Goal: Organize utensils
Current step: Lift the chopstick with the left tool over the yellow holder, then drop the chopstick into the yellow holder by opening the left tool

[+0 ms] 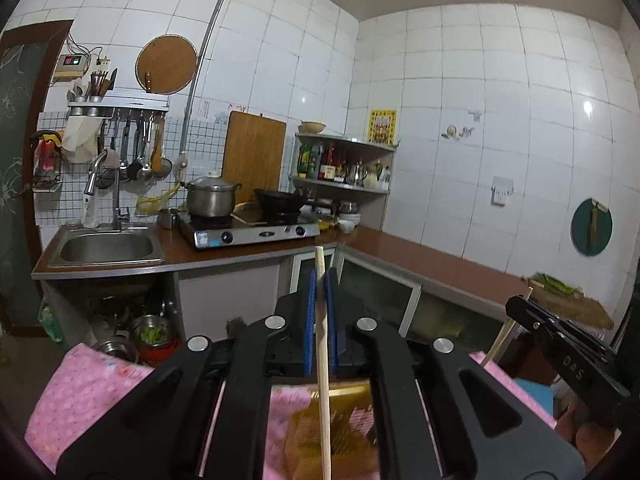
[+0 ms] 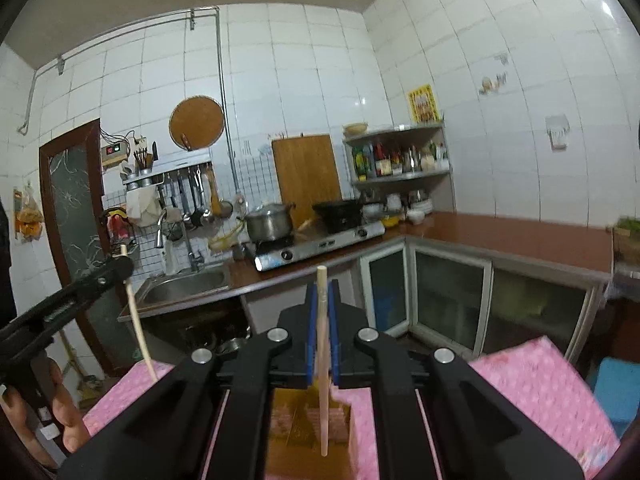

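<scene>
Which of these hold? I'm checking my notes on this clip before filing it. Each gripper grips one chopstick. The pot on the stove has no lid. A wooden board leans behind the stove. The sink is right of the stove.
1. Each gripper grips one chopstick: true. The left gripper is shut on the left chopstick, the right gripper on the right chopstick.
2. The pot has no lid: false, it is lidded.
3. A wooden board leans behind the stove: true.
4. The sink is right of the stove: false, left.
</scene>
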`<act>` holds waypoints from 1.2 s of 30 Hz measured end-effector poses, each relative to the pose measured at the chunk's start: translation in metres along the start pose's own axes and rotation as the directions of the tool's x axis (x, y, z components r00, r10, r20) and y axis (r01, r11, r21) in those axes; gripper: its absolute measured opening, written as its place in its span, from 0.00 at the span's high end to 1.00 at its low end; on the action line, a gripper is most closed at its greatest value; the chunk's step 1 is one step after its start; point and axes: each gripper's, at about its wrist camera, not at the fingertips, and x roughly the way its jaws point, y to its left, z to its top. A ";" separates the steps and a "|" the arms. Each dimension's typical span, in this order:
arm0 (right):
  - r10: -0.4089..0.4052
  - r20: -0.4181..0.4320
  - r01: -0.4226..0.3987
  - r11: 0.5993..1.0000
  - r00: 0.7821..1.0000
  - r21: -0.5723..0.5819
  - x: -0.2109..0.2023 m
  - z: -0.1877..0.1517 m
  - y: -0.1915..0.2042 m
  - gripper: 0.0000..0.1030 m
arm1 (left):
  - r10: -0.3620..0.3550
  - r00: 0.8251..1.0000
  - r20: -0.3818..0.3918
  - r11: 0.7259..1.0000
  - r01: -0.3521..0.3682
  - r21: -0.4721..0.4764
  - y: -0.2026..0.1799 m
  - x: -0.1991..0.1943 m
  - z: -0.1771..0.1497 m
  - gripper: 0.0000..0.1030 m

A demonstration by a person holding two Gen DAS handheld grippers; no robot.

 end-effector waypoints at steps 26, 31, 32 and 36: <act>-0.022 -0.284 0.014 0.999 0.959 -0.029 0.108 -0.088 -0.015 0.92 | 0.076 0.980 -0.184 0.997 -0.070 0.039 0.026 0.104 -0.104 0.65; -0.060 -0.272 0.056 0.998 0.960 -0.021 0.085 -0.086 -0.022 0.55 | 0.103 0.972 -0.210 0.995 -0.098 0.036 0.038 0.066 -0.103 0.40; -0.069 -0.272 0.063 0.998 0.960 -0.029 0.079 -0.087 -0.023 0.55 | 0.107 0.970 -0.219 0.994 -0.102 0.035 0.040 0.059 -0.104 0.38; -0.092 -0.288 0.087 0.996 0.953 -0.028 0.056 -0.094 -0.028 0.55 | 0.117 0.955 -0.272 0.993 -0.116 0.020 0.056 0.023 -0.112 0.15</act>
